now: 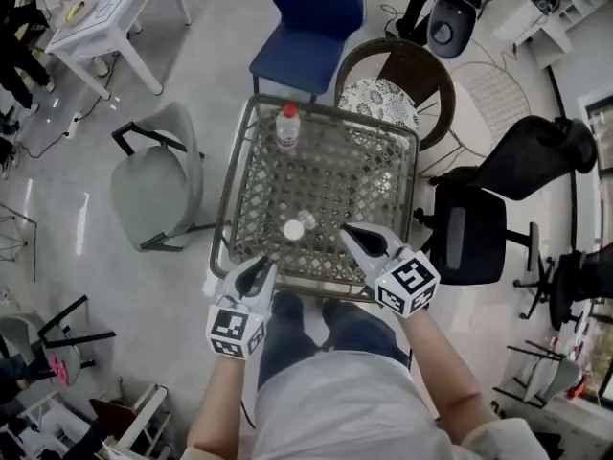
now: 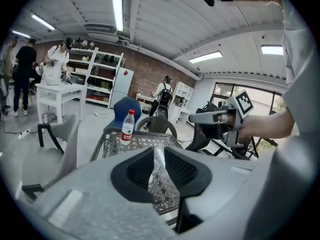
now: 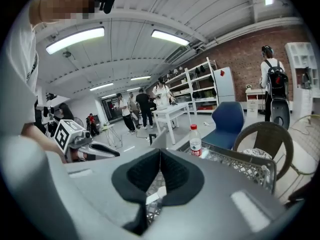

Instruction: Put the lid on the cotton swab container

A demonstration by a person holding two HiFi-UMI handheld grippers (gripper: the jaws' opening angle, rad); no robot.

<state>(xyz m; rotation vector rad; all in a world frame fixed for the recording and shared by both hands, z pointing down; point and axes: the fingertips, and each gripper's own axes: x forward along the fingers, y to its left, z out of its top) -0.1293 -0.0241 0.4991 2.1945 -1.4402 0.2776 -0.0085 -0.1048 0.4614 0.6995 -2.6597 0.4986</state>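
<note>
A small white round cotton swab container (image 1: 293, 229) stands on the front part of the lattice table (image 1: 237, 166). A pale round piece (image 1: 307, 218) touches its far right side; whether that is the lid I cannot tell. My left gripper (image 1: 261, 268) hovers at the table's front edge, just left of the container. In the left gripper view (image 2: 158, 152) a narrow gap shows between its jaws, with nothing in it. My right gripper (image 1: 351, 234) hangs to the right of the container, and the right gripper view (image 3: 160, 154) shows its jaws shut and empty.
A water bottle with a red cap (image 1: 287, 126) stands at the table's far edge. Behind the table are a blue chair (image 1: 311, 17) and a wicker chair with a patterned cushion (image 1: 383, 94). To the left is a grey chair (image 1: 158, 175), to the right a black office chair (image 1: 469, 228).
</note>
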